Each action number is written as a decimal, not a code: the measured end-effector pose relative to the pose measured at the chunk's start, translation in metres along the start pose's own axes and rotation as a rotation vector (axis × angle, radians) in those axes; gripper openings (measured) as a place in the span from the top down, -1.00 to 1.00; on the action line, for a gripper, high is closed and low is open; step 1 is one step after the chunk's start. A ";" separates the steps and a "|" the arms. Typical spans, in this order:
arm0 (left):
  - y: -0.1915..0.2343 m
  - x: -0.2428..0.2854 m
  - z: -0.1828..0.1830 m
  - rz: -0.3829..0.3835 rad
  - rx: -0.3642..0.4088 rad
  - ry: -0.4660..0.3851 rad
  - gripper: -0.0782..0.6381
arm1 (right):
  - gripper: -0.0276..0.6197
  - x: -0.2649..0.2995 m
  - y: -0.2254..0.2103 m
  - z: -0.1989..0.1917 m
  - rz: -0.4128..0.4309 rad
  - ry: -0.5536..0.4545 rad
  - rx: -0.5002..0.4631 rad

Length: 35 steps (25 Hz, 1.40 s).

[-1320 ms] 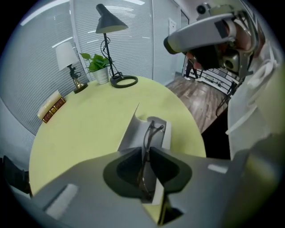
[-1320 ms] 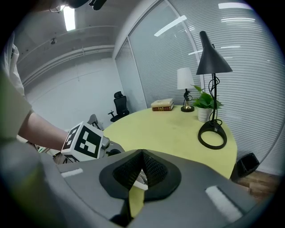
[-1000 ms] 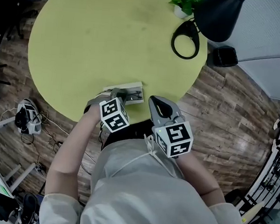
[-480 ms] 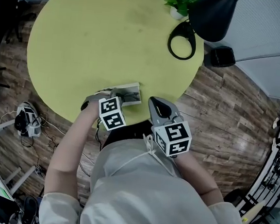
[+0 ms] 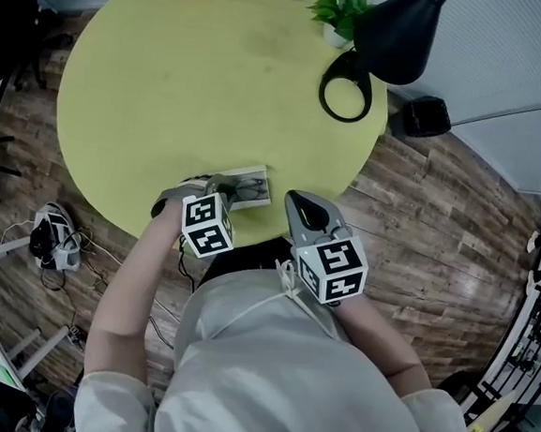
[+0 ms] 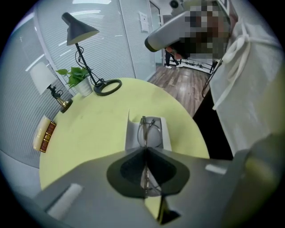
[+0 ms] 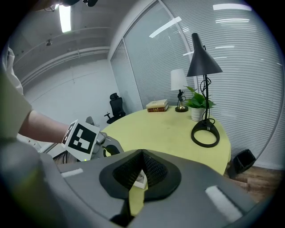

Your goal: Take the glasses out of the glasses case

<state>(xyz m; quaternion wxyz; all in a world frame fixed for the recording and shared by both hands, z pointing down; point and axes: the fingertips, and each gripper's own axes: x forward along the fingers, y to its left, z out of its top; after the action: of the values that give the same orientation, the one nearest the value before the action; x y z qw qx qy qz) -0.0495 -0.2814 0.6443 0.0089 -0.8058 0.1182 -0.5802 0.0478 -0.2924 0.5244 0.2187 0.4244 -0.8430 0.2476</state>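
Head view: I look down from high above the table (image 5: 169, 89).
Left gripper view: I sit close over the glasses case (image 6: 131, 136), facing across to the lamp (image 6: 79, 29).
Right gripper view: low, facing that lamp too.
Shared: table, lamp.

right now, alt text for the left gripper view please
The left gripper is shut on wire-framed glasses at an open white case on a round yellow-green table. A desk lamp and potted plant stand at the far edge.

Right tongs (image 7: 142, 153) pressed together, empty, facing the yellow table (image 7: 169, 131); left tongs (image 7: 107, 146) at left.
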 end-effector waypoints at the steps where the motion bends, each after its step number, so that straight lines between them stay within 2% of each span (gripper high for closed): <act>1: 0.003 -0.004 0.001 0.011 -0.003 -0.007 0.74 | 0.91 -0.001 -0.001 0.003 0.001 -0.007 -0.001; 8: 0.013 -0.030 0.005 0.077 -0.027 -0.055 0.74 | 0.91 -0.005 0.003 0.017 0.008 -0.039 -0.012; 12: 0.024 -0.053 0.011 0.136 -0.094 -0.123 0.74 | 0.91 -0.005 0.006 0.026 0.015 -0.054 -0.023; 19: 0.066 -0.114 0.021 0.286 -0.354 -0.346 0.74 | 0.91 -0.002 0.016 0.044 0.032 -0.079 -0.055; 24: 0.077 -0.148 0.022 0.327 -0.548 -0.526 0.74 | 0.91 0.001 0.025 0.055 0.037 -0.098 -0.084; 31: 0.090 -0.198 0.000 0.560 -0.826 -0.698 0.74 | 0.91 -0.002 0.036 0.079 0.029 -0.154 -0.108; 35: 0.087 -0.225 -0.001 0.633 -0.961 -0.783 0.74 | 0.91 -0.010 0.044 0.097 0.033 -0.222 -0.121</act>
<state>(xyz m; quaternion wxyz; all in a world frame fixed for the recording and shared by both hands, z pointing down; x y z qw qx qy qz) -0.1333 -0.3206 0.4216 -0.1381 -0.7971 0.5793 -0.0997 0.0015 -0.3225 0.4326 0.1451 0.4215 -0.8823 0.1512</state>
